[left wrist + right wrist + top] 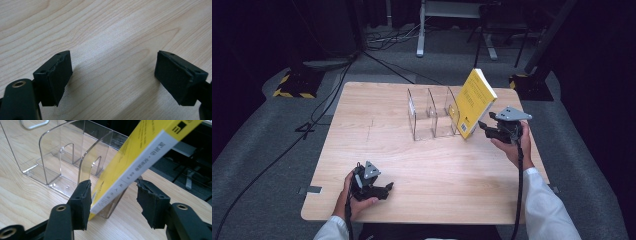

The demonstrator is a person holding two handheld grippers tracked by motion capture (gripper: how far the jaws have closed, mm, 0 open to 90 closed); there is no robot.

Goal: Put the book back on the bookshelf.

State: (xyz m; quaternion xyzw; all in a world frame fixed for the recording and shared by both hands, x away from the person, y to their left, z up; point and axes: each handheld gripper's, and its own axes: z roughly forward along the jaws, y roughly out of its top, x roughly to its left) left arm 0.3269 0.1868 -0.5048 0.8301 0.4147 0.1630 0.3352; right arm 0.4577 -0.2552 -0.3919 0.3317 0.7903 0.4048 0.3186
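At the near left of the wooden surface (362, 100), the left tool (384, 189) rests low in a hand (357, 200), its jaws spread wide over bare wood with nothing between them. Toward the far middle stands a clear rack (432, 114) with upright dividers. A yellow book (472, 102) leans tilted at the rack's right end, its lower corner down by the rack's base and its top leaning to the right. Just right of it, the right tool (483, 126), held in the other hand (514, 145), has its jaws open around the book's lower edge; the left jaw sits against the cover, the right jaw stands apart from it.
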